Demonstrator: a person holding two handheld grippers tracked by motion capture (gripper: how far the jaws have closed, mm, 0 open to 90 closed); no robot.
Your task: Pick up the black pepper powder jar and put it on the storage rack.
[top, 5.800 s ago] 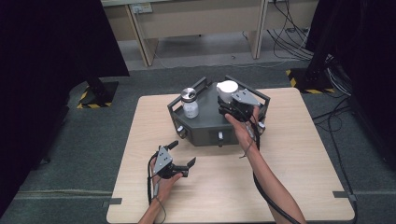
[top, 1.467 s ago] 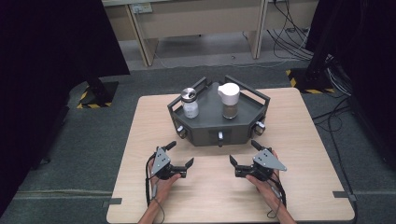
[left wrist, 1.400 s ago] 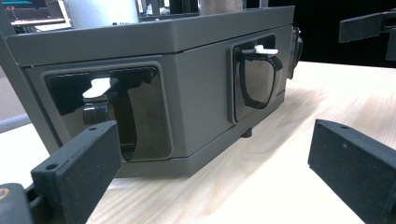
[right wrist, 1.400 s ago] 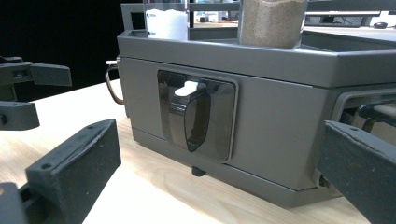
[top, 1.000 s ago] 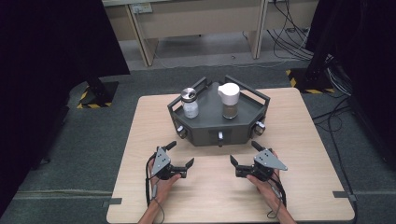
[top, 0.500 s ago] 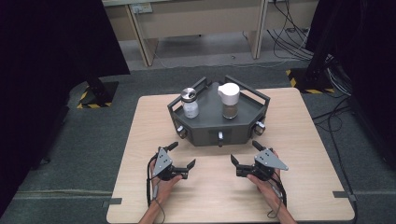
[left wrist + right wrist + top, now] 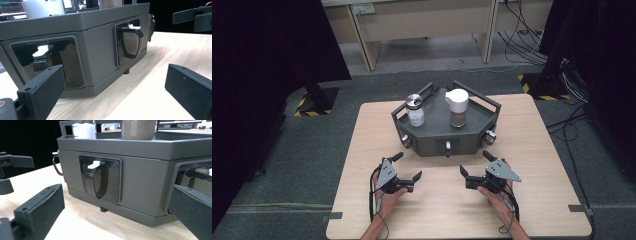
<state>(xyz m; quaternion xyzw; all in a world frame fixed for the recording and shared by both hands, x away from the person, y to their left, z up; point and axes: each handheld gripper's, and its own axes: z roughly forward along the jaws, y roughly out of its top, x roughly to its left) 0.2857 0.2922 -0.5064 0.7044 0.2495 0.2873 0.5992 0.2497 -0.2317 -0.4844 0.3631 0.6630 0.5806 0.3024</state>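
Observation:
A dark grey six-sided tray [image 7: 428, 144] stands at the back middle of the wooden table [image 7: 539, 150]. On it are a clear jar with a silver lid [image 7: 414, 110] and a jar of brown powder with a white lid [image 7: 457, 107]. My left gripper [image 7: 408, 166] rests open on the table in front of the tray's left corner. My right gripper [image 7: 474, 163] rests open in front of its right corner. Both hold nothing. The left gripper view has its jaws [image 7: 115, 96] wide apart before the tray wall [image 7: 100, 50]. The right gripper view has the same spread [image 7: 115, 212] facing the tray [image 7: 142, 180].
The tray's front walls carry glossy black recesses with small white levers [image 7: 133, 26] [image 7: 93, 165], and round knobs [image 7: 489, 135] sit on the corners. Raised handles [image 7: 487, 97] stand on the tray's rim. Desks, cables and a dark curtain lie beyond the table.
Since 5.8 s ago my right gripper has drawn back from the white-lidded jar on the tray to the table's front. Over the last 1.5 s both grippers barely moved.

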